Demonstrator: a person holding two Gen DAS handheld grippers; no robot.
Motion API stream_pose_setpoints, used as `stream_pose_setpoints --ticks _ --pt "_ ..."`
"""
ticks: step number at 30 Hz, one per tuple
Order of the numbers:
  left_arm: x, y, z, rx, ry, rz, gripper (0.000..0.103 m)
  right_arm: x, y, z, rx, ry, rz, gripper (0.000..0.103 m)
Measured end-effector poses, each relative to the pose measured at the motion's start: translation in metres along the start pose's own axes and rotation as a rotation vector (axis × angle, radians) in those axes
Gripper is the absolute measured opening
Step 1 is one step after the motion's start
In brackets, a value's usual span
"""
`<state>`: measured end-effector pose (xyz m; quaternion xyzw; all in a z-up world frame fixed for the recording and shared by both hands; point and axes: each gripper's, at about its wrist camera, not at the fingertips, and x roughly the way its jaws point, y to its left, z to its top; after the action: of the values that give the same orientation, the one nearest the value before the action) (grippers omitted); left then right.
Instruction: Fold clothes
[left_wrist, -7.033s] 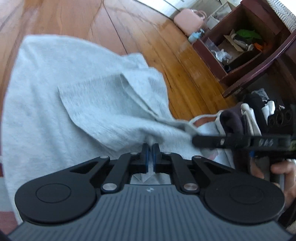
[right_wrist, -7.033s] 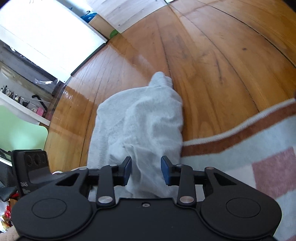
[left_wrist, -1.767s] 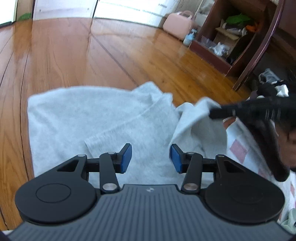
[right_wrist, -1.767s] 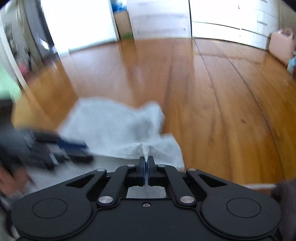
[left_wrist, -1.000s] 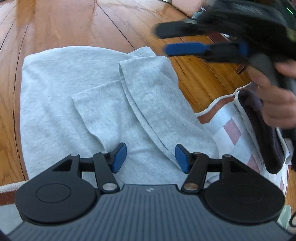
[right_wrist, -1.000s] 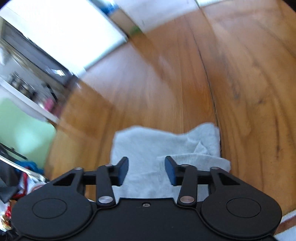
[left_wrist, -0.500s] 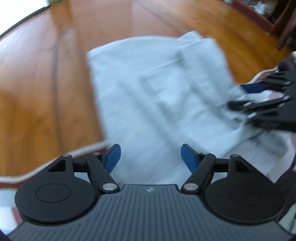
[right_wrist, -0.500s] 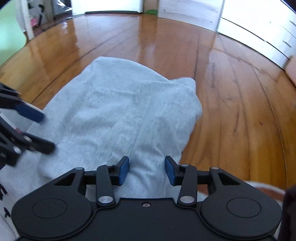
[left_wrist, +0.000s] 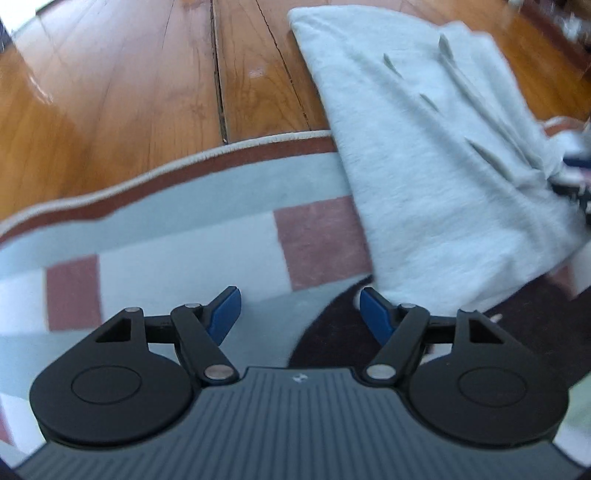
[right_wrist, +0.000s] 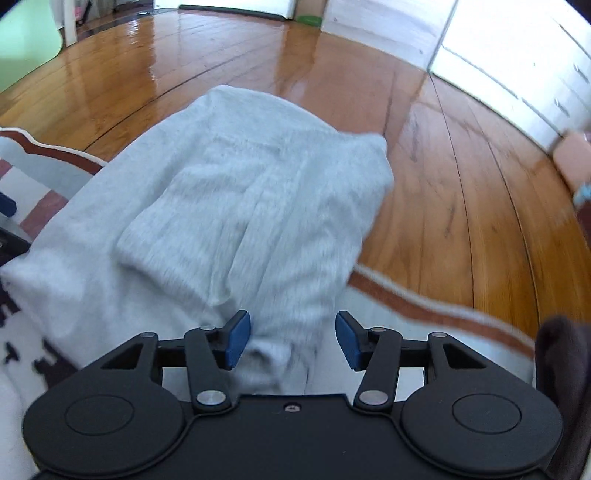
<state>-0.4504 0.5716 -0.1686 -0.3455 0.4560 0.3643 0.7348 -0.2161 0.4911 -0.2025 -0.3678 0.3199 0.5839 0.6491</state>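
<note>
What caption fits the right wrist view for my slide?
Open right gripper over the near edge of a partly folded grey garment lying across rug and wooden floor.

The left tool (left_wrist: 300, 312) has swung off the grey garment (left_wrist: 436, 147) to sit over the checked rug (left_wrist: 184, 236), jaws wider; the right tool (right_wrist: 292, 339), earlier pinching cloth, now gapes over its near edge.
</note>
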Motion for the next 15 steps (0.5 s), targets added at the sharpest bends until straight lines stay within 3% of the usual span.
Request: stream_pose_setpoints --ticks 3,4,7,10,11,13,15 --pt "-0.001 0.013 0.001 -0.115 -0.033 -0.223 0.072 -0.019 -0.026 -0.01 0.173 0.015 0.108 0.064" --pt "0.003 0.013 0.002 -0.134 -0.034 -0.266 0.072 -0.023 -0.042 -0.015 0.282 0.027 0.162 0.072" --pt "0.012 0.005 0.0 -0.138 -0.027 -0.352 0.075 -0.021 -0.085 -0.048 0.708 0.096 0.318 0.076" --pt "0.013 0.004 -0.005 -0.207 -0.021 -0.472 0.06 -0.007 -0.106 -0.087 1.05 0.141 0.533 0.077" --pt "0.012 0.004 -0.005 -0.224 -0.027 -0.479 0.047 -0.002 -0.105 -0.095 1.11 0.15 0.573 0.077" --pt "0.011 0.008 -0.003 -0.282 -0.042 -0.531 0.044 0.007 -0.095 -0.098 1.122 0.158 0.604 0.077" --pt "0.012 0.015 0.001 -0.349 -0.066 -0.628 0.044 0.014 -0.086 -0.093 1.108 0.143 0.617 0.084"
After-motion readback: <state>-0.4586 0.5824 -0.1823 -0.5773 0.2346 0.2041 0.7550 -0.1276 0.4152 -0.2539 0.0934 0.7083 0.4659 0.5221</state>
